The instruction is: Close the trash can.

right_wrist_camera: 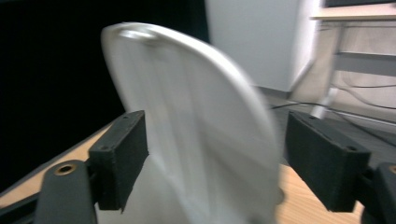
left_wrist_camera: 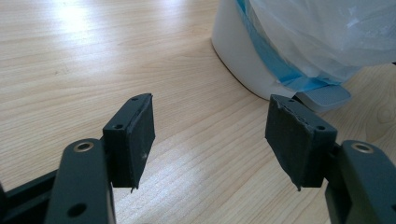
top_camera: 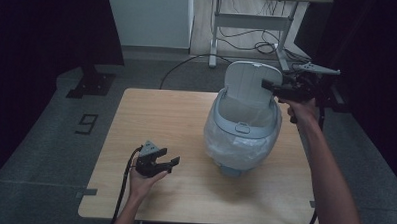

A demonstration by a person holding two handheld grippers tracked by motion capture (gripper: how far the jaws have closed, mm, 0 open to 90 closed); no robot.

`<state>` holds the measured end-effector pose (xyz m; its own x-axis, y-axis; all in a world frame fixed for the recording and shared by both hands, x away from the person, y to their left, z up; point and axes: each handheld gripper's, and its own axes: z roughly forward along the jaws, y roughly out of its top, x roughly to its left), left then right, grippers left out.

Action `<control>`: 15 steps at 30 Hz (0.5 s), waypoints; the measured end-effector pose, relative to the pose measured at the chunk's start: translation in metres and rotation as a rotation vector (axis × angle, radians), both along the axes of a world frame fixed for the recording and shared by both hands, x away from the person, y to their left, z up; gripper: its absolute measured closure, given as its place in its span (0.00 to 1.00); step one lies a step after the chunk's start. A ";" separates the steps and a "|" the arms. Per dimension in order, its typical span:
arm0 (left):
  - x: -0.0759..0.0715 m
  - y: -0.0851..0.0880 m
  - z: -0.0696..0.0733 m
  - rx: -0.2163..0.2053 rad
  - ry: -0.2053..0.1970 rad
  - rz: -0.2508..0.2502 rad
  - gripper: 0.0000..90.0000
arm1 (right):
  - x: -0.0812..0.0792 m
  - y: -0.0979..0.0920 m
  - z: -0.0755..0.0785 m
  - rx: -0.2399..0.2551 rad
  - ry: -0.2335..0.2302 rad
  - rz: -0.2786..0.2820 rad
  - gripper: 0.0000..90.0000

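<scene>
The trash bin (top_camera: 242, 131) sits on the right of the table (top_camera: 151, 115), its lid (top_camera: 251, 84) standing up at the far side. Your right gripper (top_camera: 267, 85) is open around the lid, not squeezing. Move slowly. Your left gripper (top_camera: 170, 163) rests open and empty, near left. The bin's inside is hard to see.
</scene>
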<state>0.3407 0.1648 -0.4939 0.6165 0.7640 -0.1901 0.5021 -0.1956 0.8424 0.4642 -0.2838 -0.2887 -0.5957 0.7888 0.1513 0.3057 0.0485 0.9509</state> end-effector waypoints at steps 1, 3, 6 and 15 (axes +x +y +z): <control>0.000 0.000 0.000 -0.001 0.000 -0.001 0.37 | -0.001 0.002 0.001 0.011 0.017 0.051 0.24; 0.000 0.000 0.000 0.002 0.003 -0.004 0.37 | -0.003 0.006 0.001 -0.017 0.017 0.071 0.21; 0.001 -0.001 0.000 0.001 0.009 -0.010 0.36 | -0.009 0.004 0.000 0.009 0.038 0.123 0.20; 0.000 -0.006 -0.001 0.012 0.022 -0.023 0.36 | -0.046 0.007 -0.015 -0.014 0.069 0.235 0.15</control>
<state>0.3407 0.1589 -0.4948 0.6299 0.7519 -0.1946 0.5157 -0.2176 0.8287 0.4187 -0.2768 -0.3035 -0.7518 0.6320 0.1881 0.3486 0.1388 0.9269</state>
